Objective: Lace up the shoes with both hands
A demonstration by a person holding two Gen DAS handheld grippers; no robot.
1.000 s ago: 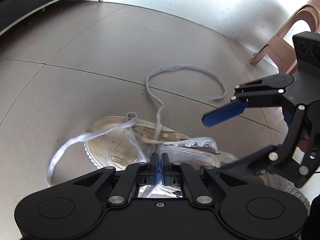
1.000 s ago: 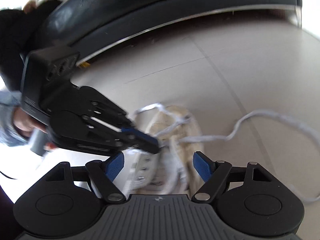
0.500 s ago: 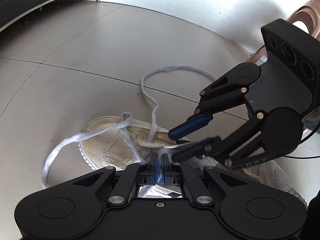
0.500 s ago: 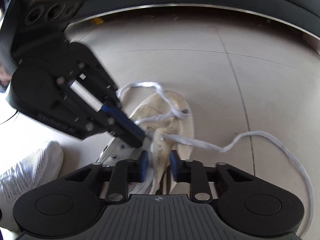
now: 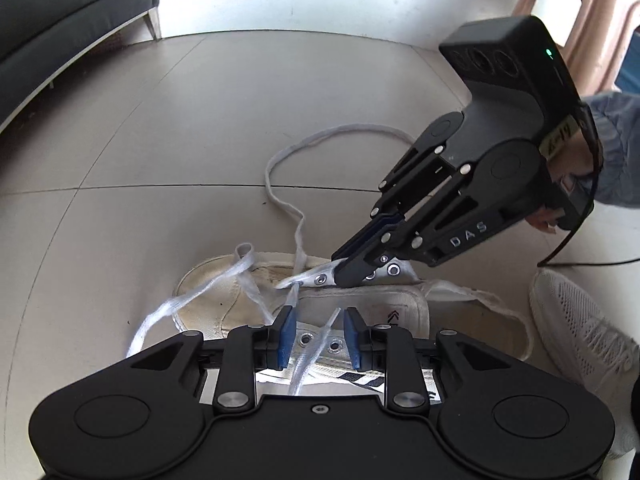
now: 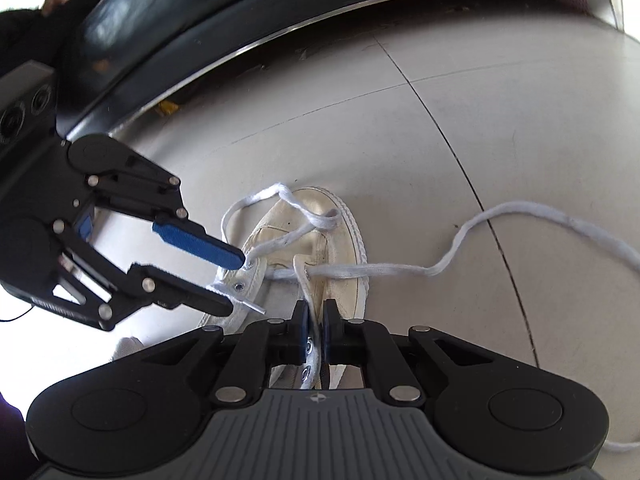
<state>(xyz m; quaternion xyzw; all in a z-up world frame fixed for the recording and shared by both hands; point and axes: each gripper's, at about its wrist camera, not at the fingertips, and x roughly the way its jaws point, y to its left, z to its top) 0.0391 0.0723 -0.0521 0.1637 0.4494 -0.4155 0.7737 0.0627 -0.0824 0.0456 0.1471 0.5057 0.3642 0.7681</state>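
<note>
A cream canvas shoe (image 5: 224, 292) (image 6: 336, 248) lies on the tiled floor, toe pointing away. Its white lace (image 5: 280, 160) (image 6: 460, 248) is threaded through the lowest eyelets and trails loosely across the floor. My right gripper (image 6: 315, 332) (image 5: 340, 264) is shut on the shoe's far eyelet flap (image 5: 320, 279). My left gripper (image 5: 319, 334) (image 6: 233, 284) sits over the near eyelet flap with its jaws opening. A lace end (image 5: 320, 344) stands between its blue pads (image 5: 286, 336), and neither pad touches it.
A dark sofa (image 5: 60, 12) (image 6: 280, 8) runs along the back. A pink plastic chair (image 5: 580, 20) stands at the right. A white mesh sneaker (image 5: 580, 332) on a person's foot rests beside the shoe's heel. A black cable (image 5: 592, 264) crosses the floor there.
The right gripper came down from the side and closed on the far eyelet flap. The left gripper's jaws, shut on the lace before, have parted and let it go.
</note>
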